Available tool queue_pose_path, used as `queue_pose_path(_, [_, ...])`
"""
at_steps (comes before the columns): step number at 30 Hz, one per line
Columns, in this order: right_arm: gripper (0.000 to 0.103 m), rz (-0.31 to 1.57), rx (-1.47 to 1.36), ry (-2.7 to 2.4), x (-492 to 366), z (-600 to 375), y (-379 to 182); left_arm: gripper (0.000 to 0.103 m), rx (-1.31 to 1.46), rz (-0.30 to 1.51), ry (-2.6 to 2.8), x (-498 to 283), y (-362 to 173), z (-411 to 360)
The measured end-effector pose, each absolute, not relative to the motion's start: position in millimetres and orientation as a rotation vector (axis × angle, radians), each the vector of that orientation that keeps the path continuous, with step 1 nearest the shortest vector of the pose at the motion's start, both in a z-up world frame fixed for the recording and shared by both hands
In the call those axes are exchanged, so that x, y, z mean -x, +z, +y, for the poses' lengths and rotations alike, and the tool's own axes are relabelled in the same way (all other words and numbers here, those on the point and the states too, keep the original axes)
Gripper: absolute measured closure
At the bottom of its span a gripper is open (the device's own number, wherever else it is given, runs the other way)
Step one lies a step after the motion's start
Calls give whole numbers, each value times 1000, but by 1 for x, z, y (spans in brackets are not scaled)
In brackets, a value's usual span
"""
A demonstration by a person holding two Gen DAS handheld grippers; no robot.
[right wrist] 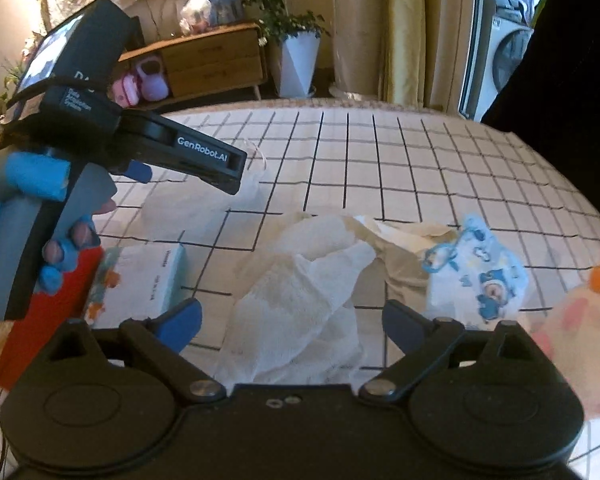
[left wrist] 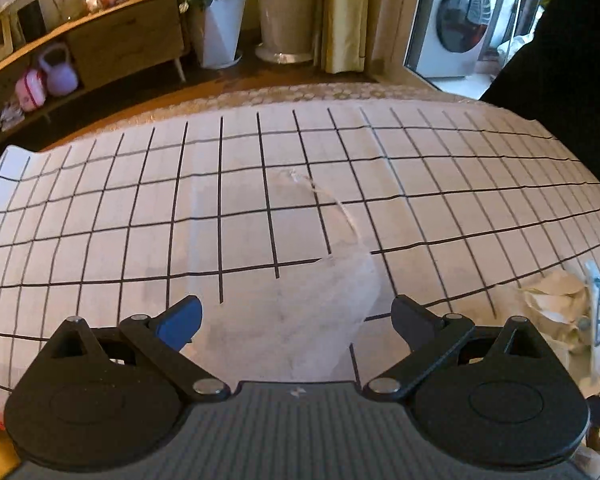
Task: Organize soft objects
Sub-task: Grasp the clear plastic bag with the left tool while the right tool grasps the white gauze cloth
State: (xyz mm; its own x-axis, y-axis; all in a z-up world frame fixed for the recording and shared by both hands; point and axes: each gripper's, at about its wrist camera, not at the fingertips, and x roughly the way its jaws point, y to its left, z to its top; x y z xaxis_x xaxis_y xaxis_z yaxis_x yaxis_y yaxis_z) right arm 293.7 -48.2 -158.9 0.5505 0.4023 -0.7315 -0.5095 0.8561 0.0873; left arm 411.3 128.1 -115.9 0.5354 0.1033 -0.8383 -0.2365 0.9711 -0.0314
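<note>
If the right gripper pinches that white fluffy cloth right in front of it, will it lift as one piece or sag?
The white cloth lies crumpled in soft folds, so it will probably sag and trail. It looks light. It overlaps the beige cloth, which may drag along. The right gripper is open.

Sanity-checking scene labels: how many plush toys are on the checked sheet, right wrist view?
1: a pink-and-white plush toy at the right edge, right of the blue-print cloth and partly cut off by the frame. More could sit out of view.
</note>
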Motion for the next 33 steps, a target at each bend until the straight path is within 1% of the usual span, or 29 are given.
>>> queue_pose_path(7, [12,868,175,524,-307,-28,-178,2,166,1007,228,-418,-132,132])
queue_pose_path(8, [15,872,178,519,-308,-27,-181,3,169,1004,230,-418,-133,133])
queue_pose_path(10, [20,879,183,505,-310,-25,-185,8,173,1002,231,-417,-134,133])
queue_pose_path(11, [24,883,182,499,-311,-25,-187,15,176,1000,229,-416,-135,133])
queue_pose_path(13, [28,884,174,491,-312,-26,-189,24,172,991,231,-414,-134,133])
queue_pose_path(15, [35,883,170,486,-312,-27,-190,38,179,987,232,-412,-131,133])
queue_pose_path(16, [40,881,171,483,-313,-28,-190,41,182,987,233,-410,-130,132])
queue_pose_path(17, [45,878,173,479,-313,-28,-190,49,183,986,230,-409,-129,132])
queue_pose_path(18, [48,875,172,478,-313,-29,-189,61,186,984,222,-408,-128,131])
queue_pose_path(20, [60,872,162,483,-312,-31,-187,73,208,977,214,-405,-125,133])
queue_pose_path(21, [64,872,161,483,-312,-32,-186,75,217,973,214,-404,-123,133])
queue_pose_path(22, [70,870,161,483,-311,-33,-185,77,216,968,215,-402,-121,133])
queue_pose_path(23, [80,863,161,485,-310,-34,-183,81,212,966,218,-401,-119,133])
queue_pose_path(25, [90,848,160,490,-307,-37,-179,83,214,959,221,-397,-115,133])
queue_pose_path(26, [93,837,159,489,-306,-39,-176,84,223,953,218,-394,-111,134])
queue_pose_path(29, [95,805,146,494,-299,-46,-166,85,242,935,211,-385,-99,137])
queue_pose_path(33, [96,773,120,505,-287,-58,-151,85,252,920,195,-371,-82,135])
